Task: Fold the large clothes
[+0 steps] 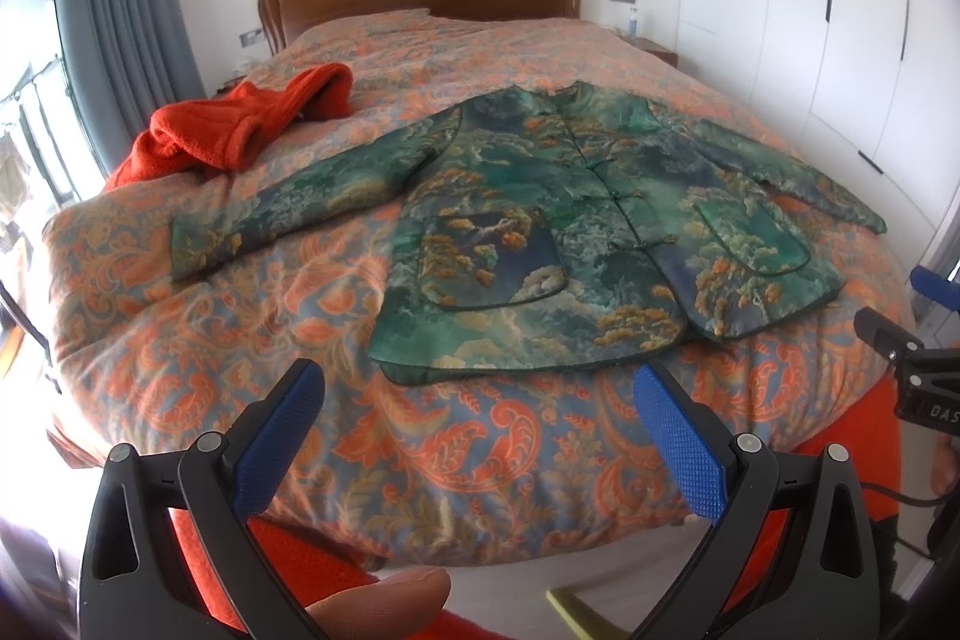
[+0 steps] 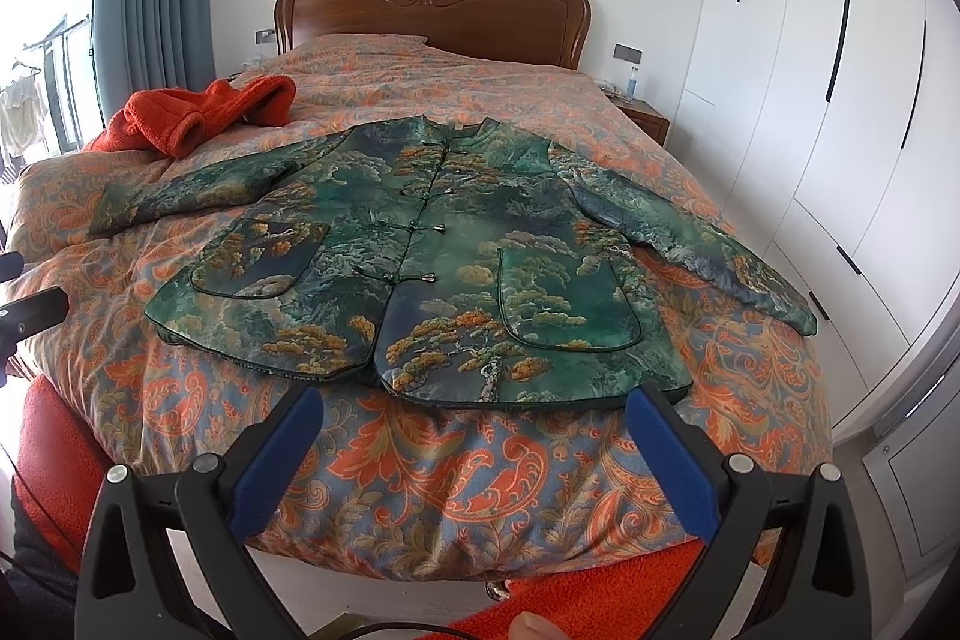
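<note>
A green patterned jacket (image 1: 540,214) (image 2: 444,268) with knot buttons lies flat and face up on the bed, both sleeves spread out to the sides, hem toward me. My left gripper (image 1: 477,388) is open, held over the quilt just short of the jacket's hem, nothing between its blue pads. My right gripper (image 2: 474,415) is also open and empty, hovering just in front of the hem near the right front panel. The right gripper's black frame (image 1: 900,358) shows at the right edge of the left wrist view.
An orange fleece garment (image 1: 240,124) (image 2: 198,112) lies crumpled at the bed's far left. The bed carries an orange paisley quilt (image 1: 420,448) (image 2: 480,472), with a wooden headboard (image 2: 432,10) behind. White wardrobes (image 2: 810,100) line the right side; a nightstand (image 2: 645,112) stands by them.
</note>
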`<action>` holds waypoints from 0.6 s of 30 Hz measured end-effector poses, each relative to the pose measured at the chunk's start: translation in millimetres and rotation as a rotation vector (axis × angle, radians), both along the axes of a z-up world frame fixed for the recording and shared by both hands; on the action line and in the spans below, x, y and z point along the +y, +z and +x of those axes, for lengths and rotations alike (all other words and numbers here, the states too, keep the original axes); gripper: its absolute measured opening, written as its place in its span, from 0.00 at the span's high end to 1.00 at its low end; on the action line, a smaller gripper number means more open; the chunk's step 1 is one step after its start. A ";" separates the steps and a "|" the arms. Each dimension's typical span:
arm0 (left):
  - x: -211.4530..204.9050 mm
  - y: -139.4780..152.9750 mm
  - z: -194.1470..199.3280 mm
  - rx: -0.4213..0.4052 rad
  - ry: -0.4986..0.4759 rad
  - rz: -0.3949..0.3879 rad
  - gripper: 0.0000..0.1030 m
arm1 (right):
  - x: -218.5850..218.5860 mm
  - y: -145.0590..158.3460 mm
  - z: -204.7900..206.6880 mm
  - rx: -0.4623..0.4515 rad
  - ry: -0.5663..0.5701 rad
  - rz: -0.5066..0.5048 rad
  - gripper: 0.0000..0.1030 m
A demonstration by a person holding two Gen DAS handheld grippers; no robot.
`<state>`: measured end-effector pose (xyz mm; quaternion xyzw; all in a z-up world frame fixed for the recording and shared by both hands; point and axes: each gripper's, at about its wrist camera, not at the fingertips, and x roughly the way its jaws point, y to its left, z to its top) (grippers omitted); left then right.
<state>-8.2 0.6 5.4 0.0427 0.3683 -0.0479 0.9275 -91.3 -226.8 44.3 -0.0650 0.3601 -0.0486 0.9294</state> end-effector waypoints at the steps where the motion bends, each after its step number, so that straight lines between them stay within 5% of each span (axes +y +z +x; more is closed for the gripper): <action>1: -0.1 0.1 -0.3 0.001 0.000 0.000 0.00 | -0.6 -0.1 0.4 0.000 -0.002 0.000 0.00; 18: -0.2 0.2 -0.6 0.001 0.000 0.001 0.00 | 2.4 -1.8 0.6 0.010 0.007 0.003 0.00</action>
